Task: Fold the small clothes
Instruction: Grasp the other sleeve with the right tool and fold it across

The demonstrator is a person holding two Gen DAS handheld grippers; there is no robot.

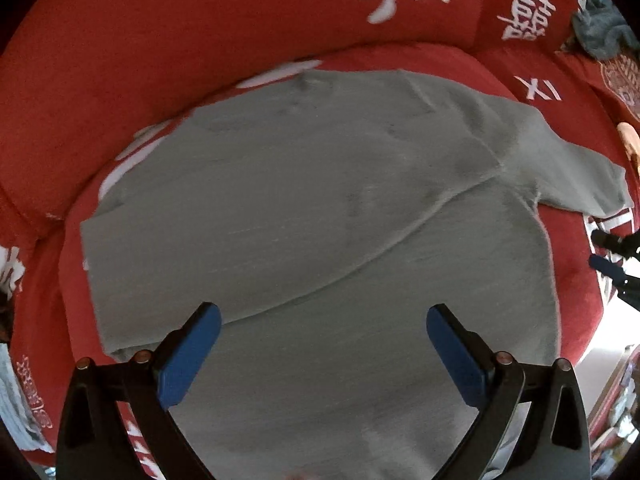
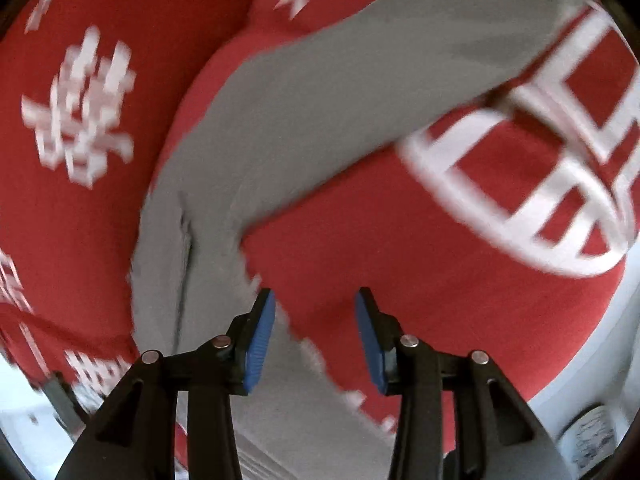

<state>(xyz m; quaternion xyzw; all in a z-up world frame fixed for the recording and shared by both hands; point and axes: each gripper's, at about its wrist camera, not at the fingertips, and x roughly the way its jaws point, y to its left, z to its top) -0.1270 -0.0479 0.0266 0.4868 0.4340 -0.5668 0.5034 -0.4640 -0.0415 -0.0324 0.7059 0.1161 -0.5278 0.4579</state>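
Grey shirt (image 1: 320,200) lies flat beneath left hand-held gripper (image 1: 323,340); jaws wide, empty.

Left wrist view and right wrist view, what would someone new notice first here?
First, the plain grey knit top spread flat across the middle, one sleeve stretched out to the right. Next, the bright red cover with bold white characters underneath and behind it. Then the blue-padded left claw, wide open above the top, and the right claw, open over the red cover beside the grey cloth.
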